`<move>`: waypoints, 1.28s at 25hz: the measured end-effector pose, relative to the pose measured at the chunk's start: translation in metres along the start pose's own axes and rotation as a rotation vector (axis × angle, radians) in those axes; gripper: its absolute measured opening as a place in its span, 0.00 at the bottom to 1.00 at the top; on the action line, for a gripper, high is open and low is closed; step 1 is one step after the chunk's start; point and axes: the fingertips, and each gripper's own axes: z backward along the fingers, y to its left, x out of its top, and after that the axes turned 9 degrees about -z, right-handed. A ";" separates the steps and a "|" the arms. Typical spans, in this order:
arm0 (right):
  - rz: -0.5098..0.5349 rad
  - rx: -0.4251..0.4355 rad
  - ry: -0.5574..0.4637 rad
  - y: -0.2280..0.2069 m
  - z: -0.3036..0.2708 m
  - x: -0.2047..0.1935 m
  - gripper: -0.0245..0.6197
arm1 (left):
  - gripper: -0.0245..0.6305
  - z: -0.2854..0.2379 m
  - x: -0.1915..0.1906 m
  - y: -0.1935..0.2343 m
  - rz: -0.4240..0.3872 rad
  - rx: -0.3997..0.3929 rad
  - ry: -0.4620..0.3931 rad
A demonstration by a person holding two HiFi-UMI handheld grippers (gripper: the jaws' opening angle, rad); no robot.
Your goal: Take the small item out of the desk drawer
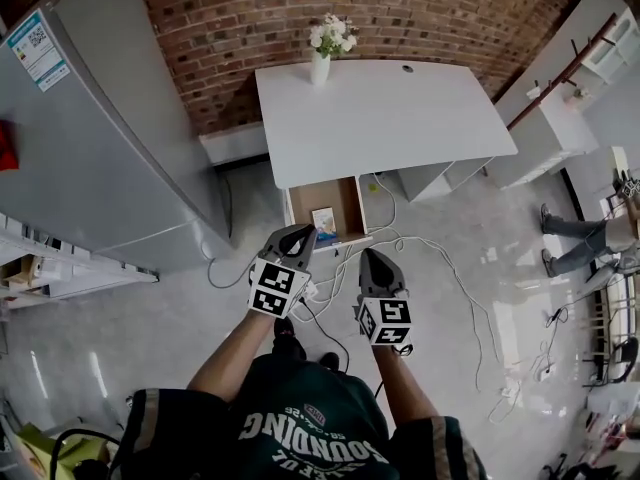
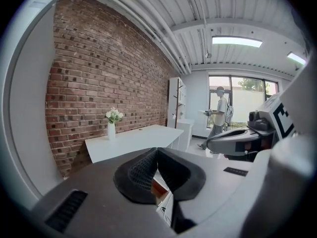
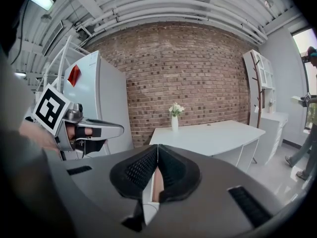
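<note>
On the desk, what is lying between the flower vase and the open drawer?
Nothing. In the head view the white desk top is bare between the vase and the open drawer.

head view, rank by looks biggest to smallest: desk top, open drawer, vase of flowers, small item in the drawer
1. white rectangular desk top
2. open brown wooden drawer
3. white vase of white flowers
4. small pale flat item in the drawer
The vase is nearer the camera, so 3 and 4 are unsure.
</note>
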 end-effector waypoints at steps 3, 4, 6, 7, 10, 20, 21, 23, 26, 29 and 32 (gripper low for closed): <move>-0.002 -0.019 -0.003 0.007 -0.013 0.003 0.08 | 0.06 -0.005 -0.004 0.014 0.004 -0.027 0.006; -0.004 -0.027 -0.005 0.009 -0.016 0.004 0.08 | 0.06 -0.007 -0.006 0.018 0.006 -0.036 0.007; -0.005 -0.040 -0.008 0.012 -0.021 0.005 0.08 | 0.06 -0.010 -0.007 0.024 0.007 -0.049 0.001; -0.005 -0.046 -0.007 0.013 -0.023 0.004 0.08 | 0.06 -0.012 -0.007 0.027 0.008 -0.054 -0.002; -0.004 -0.061 0.002 0.014 -0.026 0.001 0.08 | 0.06 -0.014 -0.010 0.030 0.013 -0.068 -0.003; 0.005 -0.051 0.014 0.021 -0.041 -0.002 0.08 | 0.06 -0.019 -0.020 0.042 0.035 -0.074 0.007; 0.006 -0.047 0.013 0.021 -0.043 -0.002 0.08 | 0.06 -0.020 -0.021 0.043 0.037 -0.069 0.005; 0.011 -0.041 0.012 0.019 -0.046 -0.002 0.08 | 0.06 -0.023 -0.022 0.045 0.037 -0.063 0.005; 0.013 -0.031 0.015 0.013 -0.052 0.000 0.08 | 0.06 -0.030 -0.022 0.046 0.037 -0.054 0.009; 0.014 -0.016 0.020 0.005 -0.060 0.003 0.08 | 0.06 -0.039 -0.021 0.046 0.044 -0.044 0.019; 0.014 -0.001 0.025 -0.005 -0.068 0.006 0.08 | 0.06 -0.049 -0.022 0.043 0.044 -0.039 0.033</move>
